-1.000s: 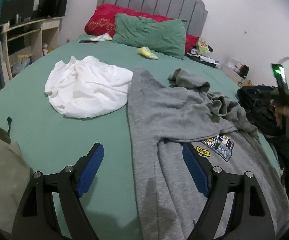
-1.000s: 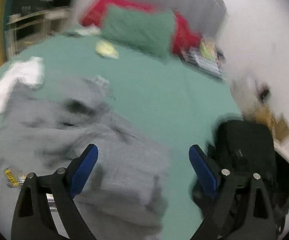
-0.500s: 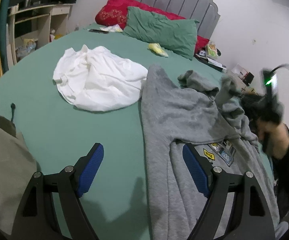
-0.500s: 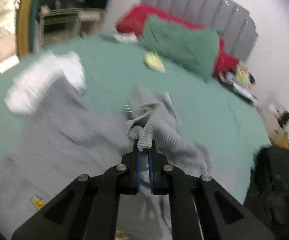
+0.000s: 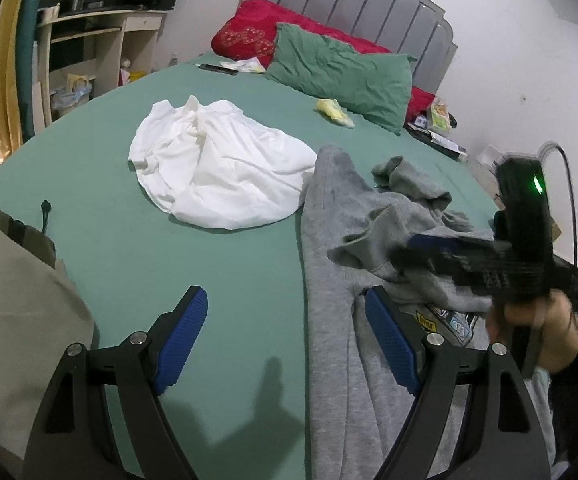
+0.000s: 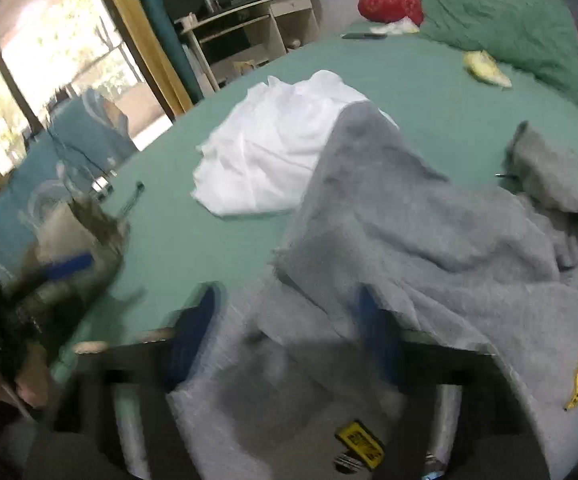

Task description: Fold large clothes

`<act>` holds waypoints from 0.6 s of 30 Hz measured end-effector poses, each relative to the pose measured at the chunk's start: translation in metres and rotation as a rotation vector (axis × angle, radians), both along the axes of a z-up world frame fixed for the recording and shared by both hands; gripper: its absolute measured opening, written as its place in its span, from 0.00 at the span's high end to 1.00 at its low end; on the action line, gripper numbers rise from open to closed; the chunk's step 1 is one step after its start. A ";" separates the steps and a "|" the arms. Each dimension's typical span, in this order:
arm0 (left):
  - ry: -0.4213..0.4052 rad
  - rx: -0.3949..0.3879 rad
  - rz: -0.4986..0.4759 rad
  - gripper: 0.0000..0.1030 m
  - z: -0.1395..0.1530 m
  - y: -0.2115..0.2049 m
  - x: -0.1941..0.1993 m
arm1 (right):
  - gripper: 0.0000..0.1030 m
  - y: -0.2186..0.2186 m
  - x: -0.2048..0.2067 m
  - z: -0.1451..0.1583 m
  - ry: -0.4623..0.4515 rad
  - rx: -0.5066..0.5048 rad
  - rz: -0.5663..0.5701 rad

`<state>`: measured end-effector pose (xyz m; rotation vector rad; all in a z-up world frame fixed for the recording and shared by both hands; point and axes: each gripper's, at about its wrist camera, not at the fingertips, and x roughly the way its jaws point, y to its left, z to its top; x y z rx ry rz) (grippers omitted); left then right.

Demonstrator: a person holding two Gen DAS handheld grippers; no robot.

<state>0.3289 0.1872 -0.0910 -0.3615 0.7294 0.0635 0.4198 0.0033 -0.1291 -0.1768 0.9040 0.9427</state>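
Right wrist view: right gripper point(image 6: 285, 332) just reopened, empty over grey sweatshirt point(image 6: 429, 232); left gripper point(image 5: 285, 344) wide, empty.

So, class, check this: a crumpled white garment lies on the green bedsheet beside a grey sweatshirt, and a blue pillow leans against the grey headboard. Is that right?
Not quite. The pillow is green, not blue; the left wrist view shows it against the grey headboard. The rest holds: the crumpled white garment lies on the green bedsheet beside the grey sweatshirt.

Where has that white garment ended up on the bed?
In the left wrist view the white garment lies bunched on the green sheet, mid-bed, just left of the grey sweatshirt and touching its edge.
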 end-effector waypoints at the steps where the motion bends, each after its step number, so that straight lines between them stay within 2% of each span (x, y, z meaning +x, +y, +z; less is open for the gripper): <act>1: 0.000 0.003 -0.001 0.18 0.000 -0.001 0.002 | 0.18 -0.005 0.000 0.005 -0.027 0.016 -0.001; 5: -0.001 0.039 -0.009 0.18 -0.002 -0.006 0.011 | 0.18 -0.053 0.020 0.024 -0.061 0.092 -0.067; 8: 0.007 0.068 0.008 0.18 -0.006 -0.005 0.016 | 0.18 -0.104 0.072 0.039 -0.093 0.116 -0.229; 11: 0.027 0.070 0.032 0.18 -0.011 0.001 0.022 | 0.18 -0.143 0.152 0.032 -0.063 0.088 -0.421; 15: 0.057 0.043 0.060 0.18 -0.018 0.009 0.033 | 0.18 -0.155 0.238 0.018 -0.027 0.045 -0.509; 18: 0.061 0.089 0.052 0.18 -0.022 0.009 0.038 | 0.18 -0.149 0.292 0.009 0.056 0.087 -0.518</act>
